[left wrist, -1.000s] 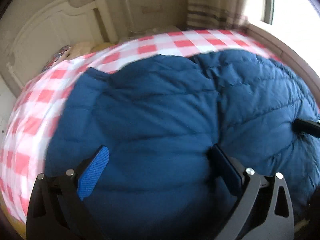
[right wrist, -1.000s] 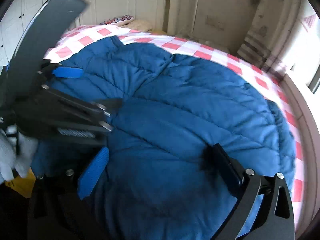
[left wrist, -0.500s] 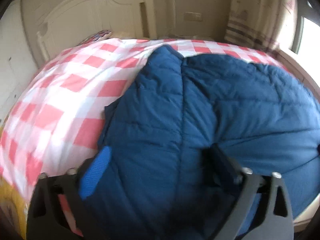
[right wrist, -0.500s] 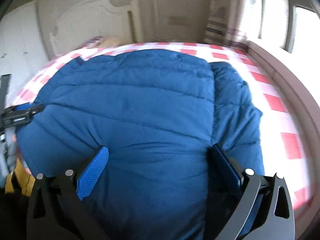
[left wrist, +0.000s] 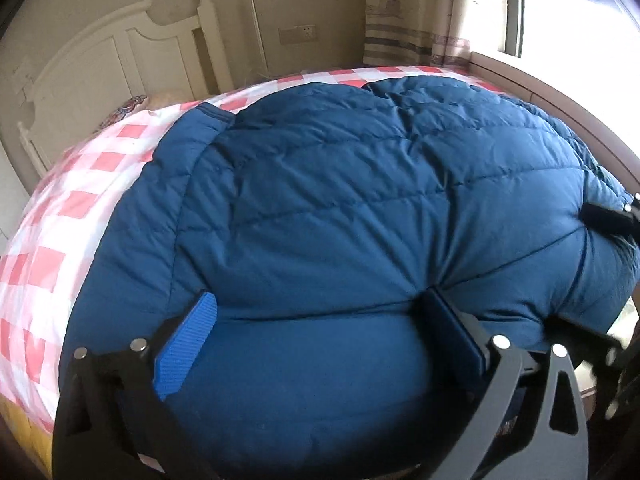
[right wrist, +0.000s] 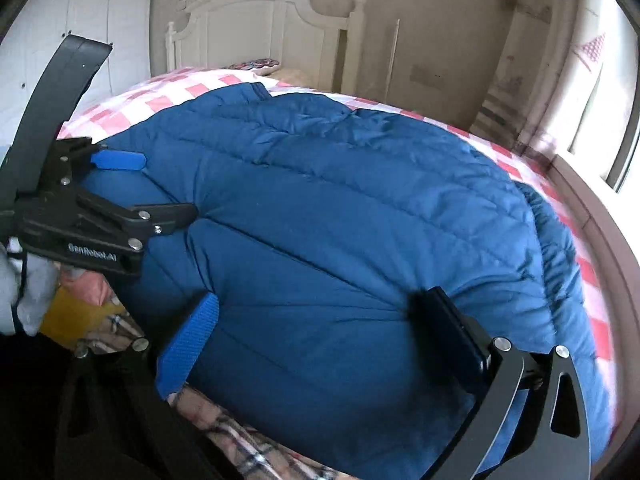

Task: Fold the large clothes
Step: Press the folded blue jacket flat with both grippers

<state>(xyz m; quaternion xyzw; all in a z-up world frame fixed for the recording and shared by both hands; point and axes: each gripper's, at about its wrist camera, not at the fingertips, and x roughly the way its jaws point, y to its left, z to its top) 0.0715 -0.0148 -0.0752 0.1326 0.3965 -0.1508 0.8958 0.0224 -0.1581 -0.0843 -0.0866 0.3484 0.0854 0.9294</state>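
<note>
My left hand-held gripper (left wrist: 320, 336) sits low at the foot edge of the bed (left wrist: 60, 208), fingers spread wide with the near hem of the blue down jacket (left wrist: 360, 200) bulging between them, the fabric puckering at the dark right pad. My right hand-held gripper (right wrist: 324, 332) is also spread wide, pressed into the same hem further toward the window side, creases radiating from its right pad. I can't tell whether either truly pinches the cloth. From the right wrist view I see the left tool angled in from the left edge, a gloved hand (right wrist: 24, 292) behind it. The jacket lies spread across the red-and-white checked sheet, collar end toward the white headboard (right wrist: 260, 32).

Compared with half a second ago, my left view has swung from the jacket's left side edge to face its broad back, and the right view now takes in the left tool again.
</note>
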